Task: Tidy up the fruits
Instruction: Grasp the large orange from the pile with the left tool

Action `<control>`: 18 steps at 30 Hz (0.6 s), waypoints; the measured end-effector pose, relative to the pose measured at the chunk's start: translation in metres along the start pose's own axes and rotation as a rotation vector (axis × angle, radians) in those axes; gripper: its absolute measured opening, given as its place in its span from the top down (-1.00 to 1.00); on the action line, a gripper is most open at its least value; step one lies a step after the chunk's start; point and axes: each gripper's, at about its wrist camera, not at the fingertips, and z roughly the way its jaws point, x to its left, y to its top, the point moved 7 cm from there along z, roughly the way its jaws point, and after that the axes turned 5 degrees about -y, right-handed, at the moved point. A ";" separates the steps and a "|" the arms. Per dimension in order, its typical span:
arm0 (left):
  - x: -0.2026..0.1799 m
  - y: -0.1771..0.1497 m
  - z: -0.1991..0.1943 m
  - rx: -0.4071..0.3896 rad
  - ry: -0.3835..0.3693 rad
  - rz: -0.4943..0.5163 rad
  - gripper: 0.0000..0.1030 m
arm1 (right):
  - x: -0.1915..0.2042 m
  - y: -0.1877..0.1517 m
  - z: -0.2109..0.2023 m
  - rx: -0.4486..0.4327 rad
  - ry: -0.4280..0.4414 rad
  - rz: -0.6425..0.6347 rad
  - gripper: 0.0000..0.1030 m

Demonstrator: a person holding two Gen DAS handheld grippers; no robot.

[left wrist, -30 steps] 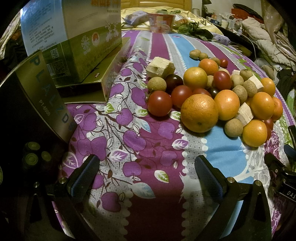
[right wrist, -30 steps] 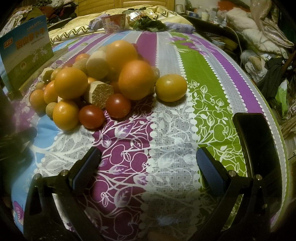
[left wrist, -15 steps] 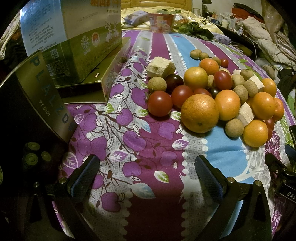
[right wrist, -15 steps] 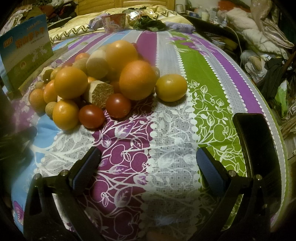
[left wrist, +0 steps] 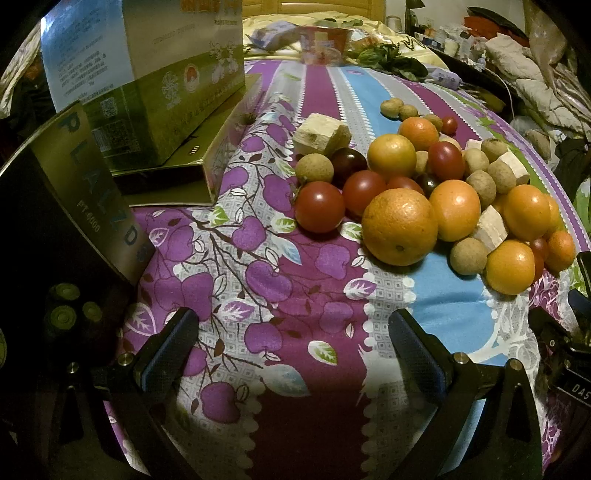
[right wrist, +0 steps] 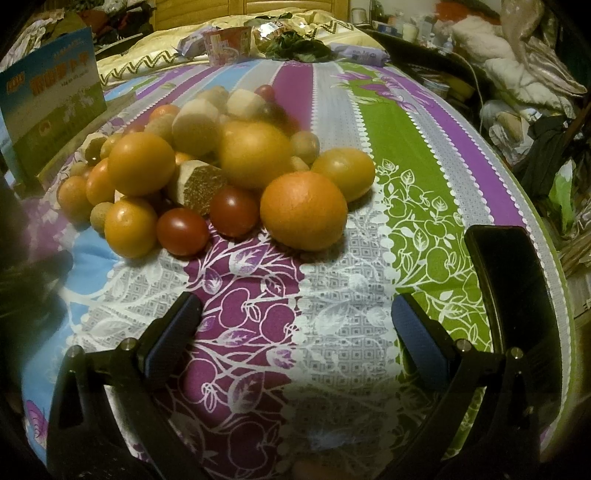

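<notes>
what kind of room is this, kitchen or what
Most likely a bedroom, not a kitchen. The fruit pile lies on a patterned bedsheet, a wooden headboard stands at the far end, and rumpled bedding or clothes are heaped beside it.

The fruit pile (left wrist: pixel 436 192) lies on the cloth (left wrist: pixel 258 295), and everything else is placed from it. In the left wrist view, the boxes (left wrist: pixel 147 110) stand to its left, the cup (left wrist: pixel 323 44) sits well behind it, and a tomato (left wrist: pixel 319 206) rests at its near left edge, touching the pile.
</notes>
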 end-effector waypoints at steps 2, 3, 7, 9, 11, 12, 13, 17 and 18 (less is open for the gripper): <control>0.003 0.002 0.000 0.001 -0.011 -0.007 -1.00 | 0.000 0.000 -0.001 0.001 0.008 0.003 -1.00; 0.004 0.002 -0.001 0.000 -0.018 -0.011 -1.00 | 0.000 0.000 -0.002 0.001 0.011 0.003 -1.00; 0.010 0.007 -0.012 -0.023 -0.103 -0.057 -0.95 | -0.003 -0.003 -0.006 -0.008 0.046 0.012 -1.00; 0.006 0.012 -0.022 -0.066 -0.197 -0.067 -0.92 | -0.003 -0.003 -0.006 -0.009 0.046 0.013 -1.00; 0.003 0.016 -0.023 -0.068 -0.212 -0.043 -0.63 | -0.003 -0.003 -0.006 -0.008 0.044 0.011 -1.00; 0.001 0.017 -0.020 -0.049 -0.222 -0.036 -0.52 | -0.003 -0.003 -0.006 -0.007 0.044 0.010 -1.00; -0.002 0.019 -0.016 -0.022 -0.263 -0.042 -0.35 | -0.004 -0.004 -0.006 -0.008 0.046 0.011 -1.00; -0.002 0.034 -0.011 -0.033 -0.308 -0.052 -0.29 | -0.003 -0.003 -0.006 -0.005 0.041 0.008 -1.00; 0.000 0.037 -0.008 -0.034 -0.304 -0.056 -0.29 | -0.003 -0.003 -0.006 -0.005 0.042 0.008 -1.00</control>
